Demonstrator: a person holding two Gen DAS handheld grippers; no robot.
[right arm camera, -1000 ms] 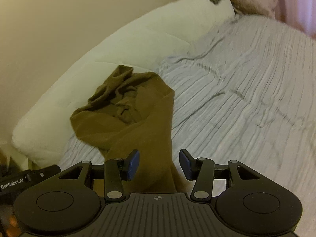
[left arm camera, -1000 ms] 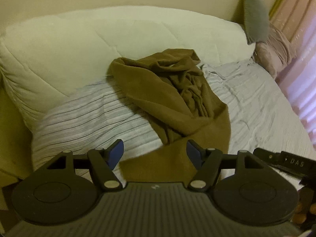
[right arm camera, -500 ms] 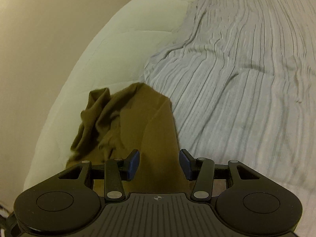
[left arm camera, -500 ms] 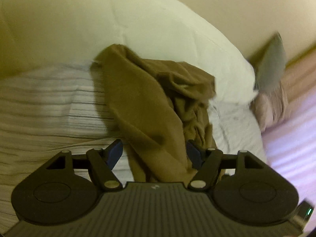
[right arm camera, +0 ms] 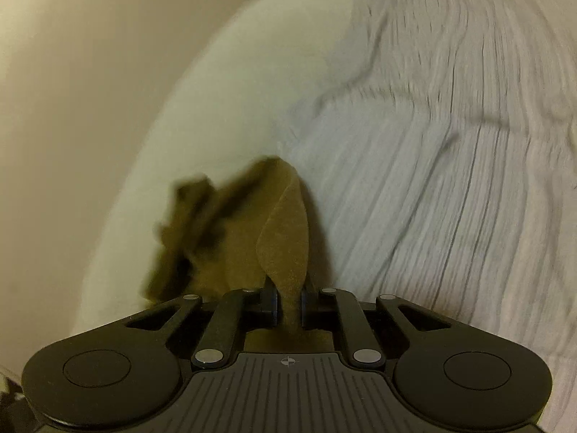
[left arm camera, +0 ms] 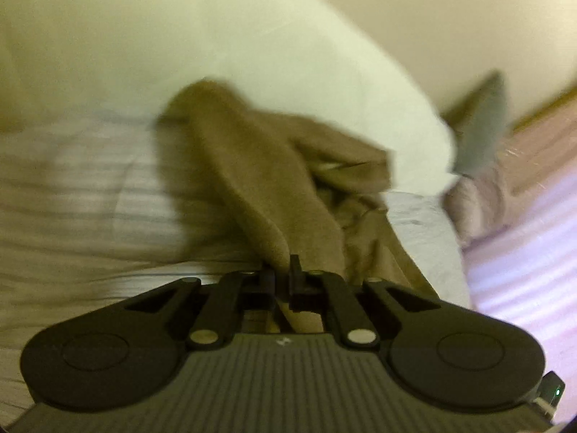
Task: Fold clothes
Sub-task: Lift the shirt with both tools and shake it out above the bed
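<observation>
Garment (left arm camera: pixel 259 180), a brown fleecy piece, lies crumpled on the striped bed sheet (right arm camera: pixel 450 198), its far end heaped against the white duvet (left arm camera: pixel 216 36) along the wall. A second ago both tongs hung above it with their jaws apart, the left wide and the right about half open, and the cloth lay untouched between and below them. Now both have dropped to the near hem and closed.

The left tongs (left arm camera: pixel 285 281) are all but shut, with a ridge of brown cloth pinched between the pads. The right tongs (right arm camera: pixel 288 303) are closing on their own fold, which stands up from the jaws in a narrow leaf shape; the pads look pressed against it on both sides.

Blur in both views makes the exact hold hard to judge, and whether each grip has one layer or several cannot be told.

So the reach is finished and the grasp made, at two separate points on the near edge. Nothing is folded yet: the bulk is bunched and twisted. The likely next step is to lift and spread the garment flat on the bed. A thick pinch could drag hidden layers along, or a shallow one could slip off the fleece.
</observation>
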